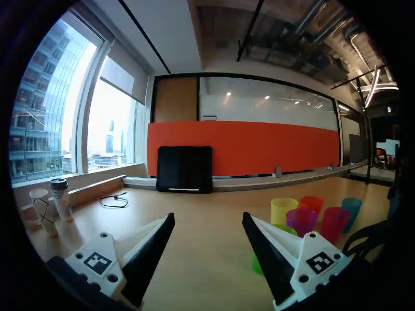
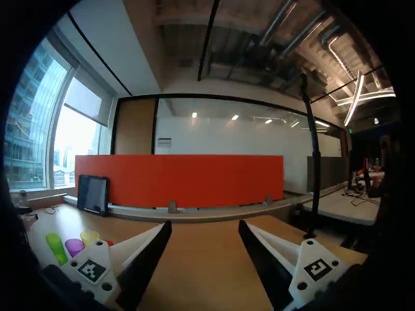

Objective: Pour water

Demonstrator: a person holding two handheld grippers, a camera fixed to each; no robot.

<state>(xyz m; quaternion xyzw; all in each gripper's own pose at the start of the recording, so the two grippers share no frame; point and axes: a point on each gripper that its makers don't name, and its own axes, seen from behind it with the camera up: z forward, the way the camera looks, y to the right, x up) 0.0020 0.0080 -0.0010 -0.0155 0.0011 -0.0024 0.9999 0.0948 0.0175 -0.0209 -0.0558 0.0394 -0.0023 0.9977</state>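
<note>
1. Table (image 1: pixel 207 249) first: pale wood, wide, running back to the orange partition (image 1: pixel 244 147).
2. Left gripper (image 1: pixel 208 215) hangs over the wood, fingers spread wide, nothing between them.
3. Right gripper (image 2: pixel 205 223) looks the same: jaws wide apart, empty, over bare tabletop.
4. Dark tablet (image 1: pixel 184 169) leans upright against the partition, straight ahead in the left gripper view.
5. Cups cluster on the table, off to the right in that view: yellow cup (image 1: pixel 283 208), red cup (image 1: pixel 311 203) and teal cup (image 1: pixel 351 206) at the back, purple cup (image 1: pixel 302 218) and pink cup (image 1: pixel 334 222) in front, green cup (image 1: pixel 257 262) nearest, partly hidden behind a finger. Whether any holds water, I cannot tell.
6. Lidded paper cup (image 1: pixel 60 197) stands far left by the window; a thin black cable (image 1: pixel 114 201) lies between it and the tablet.
</note>
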